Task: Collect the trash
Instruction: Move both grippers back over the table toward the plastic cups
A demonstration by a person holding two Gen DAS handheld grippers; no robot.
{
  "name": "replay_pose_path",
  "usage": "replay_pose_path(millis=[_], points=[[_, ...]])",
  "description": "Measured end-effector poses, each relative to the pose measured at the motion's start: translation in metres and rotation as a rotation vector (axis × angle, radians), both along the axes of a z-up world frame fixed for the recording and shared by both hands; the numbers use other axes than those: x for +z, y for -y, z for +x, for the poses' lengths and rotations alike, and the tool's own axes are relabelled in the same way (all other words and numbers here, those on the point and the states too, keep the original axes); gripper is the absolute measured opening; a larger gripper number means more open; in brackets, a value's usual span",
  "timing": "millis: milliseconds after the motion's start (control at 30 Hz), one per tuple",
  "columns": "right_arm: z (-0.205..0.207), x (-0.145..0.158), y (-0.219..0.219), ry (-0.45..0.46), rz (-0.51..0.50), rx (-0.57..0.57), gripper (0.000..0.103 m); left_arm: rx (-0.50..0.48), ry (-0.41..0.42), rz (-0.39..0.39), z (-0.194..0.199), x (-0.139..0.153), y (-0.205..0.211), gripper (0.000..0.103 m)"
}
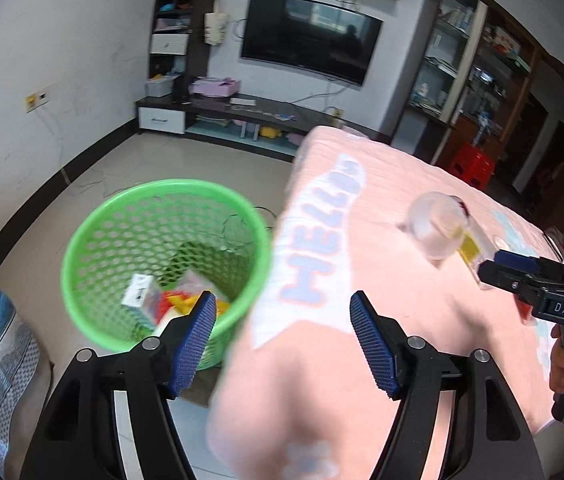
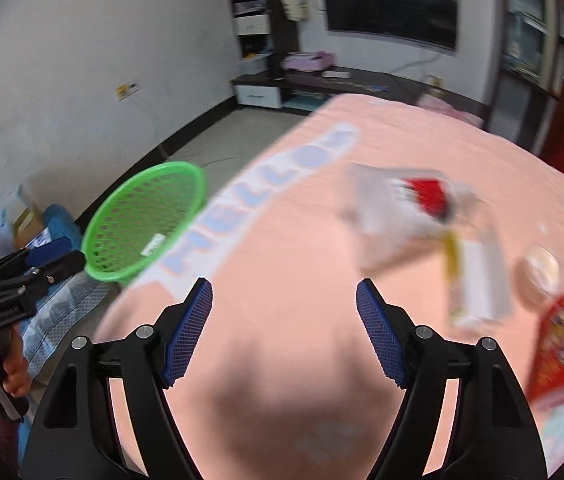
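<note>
Pink cloth printed with "HELLO" covers the surface (image 1: 381, 240) in a living room with a wall-mounted television (image 1: 309, 36), as a person works through the litter with a handheld gripper in each hand. Beside the surface's edge, on the floor, stands the green mesh wastebasket (image 1: 82, 248), already holding several scraps of packaging. The left gripper (image 1: 283, 340) hangs over that edge, jaws standing wide and empty. The right gripper (image 2: 283, 328), jaws likewise spread with nothing between them, sits over the cloth, well away from the basket.

Trash left on the cloth, on the side far from the basket: a clear plastic cup (image 1: 435, 226) on its side, a white box with a yellow strip (image 2: 475, 286), a small round lid (image 2: 541, 268) and a red snack packet (image 2: 561, 340). Blur hides finer detail.

The step appears to be the reach for the next piece. That likely calls for the right gripper to advance, straddle the box or cup, then close.
</note>
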State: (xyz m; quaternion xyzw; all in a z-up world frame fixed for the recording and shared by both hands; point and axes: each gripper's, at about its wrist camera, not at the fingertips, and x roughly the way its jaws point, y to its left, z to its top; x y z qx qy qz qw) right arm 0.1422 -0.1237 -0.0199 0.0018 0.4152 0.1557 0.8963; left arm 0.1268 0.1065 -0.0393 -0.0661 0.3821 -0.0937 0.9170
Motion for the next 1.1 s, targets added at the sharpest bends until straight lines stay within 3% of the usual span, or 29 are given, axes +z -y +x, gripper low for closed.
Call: replay_pose_path(millis=[267, 567, 833, 1100], points=[[-0.019, 0.005, 0.099, -0.001, -0.025, -0.172, 0.075, -0.098, -0.011, 0.004, 0.013, 0.003, 0.058, 0.068], [-0.025, -0.002, 0.191, -0.062, -0.043, -0.332, 0.075, -0.227, -0.026, 0.013, 0.037, 0.005, 0.125, 0.068], [-0.018, -0.024, 0.238, -0.152, -0.010, -0.392, 0.075, -0.311, -0.052, 0.014, 0.069, 0.000, 0.179, 0.065], [-0.005, -0.038, 0.255, -0.226, 0.021, -0.390, 0.074, -0.347, -0.083, 0.012, 0.108, -0.009, 0.215, 0.059]])
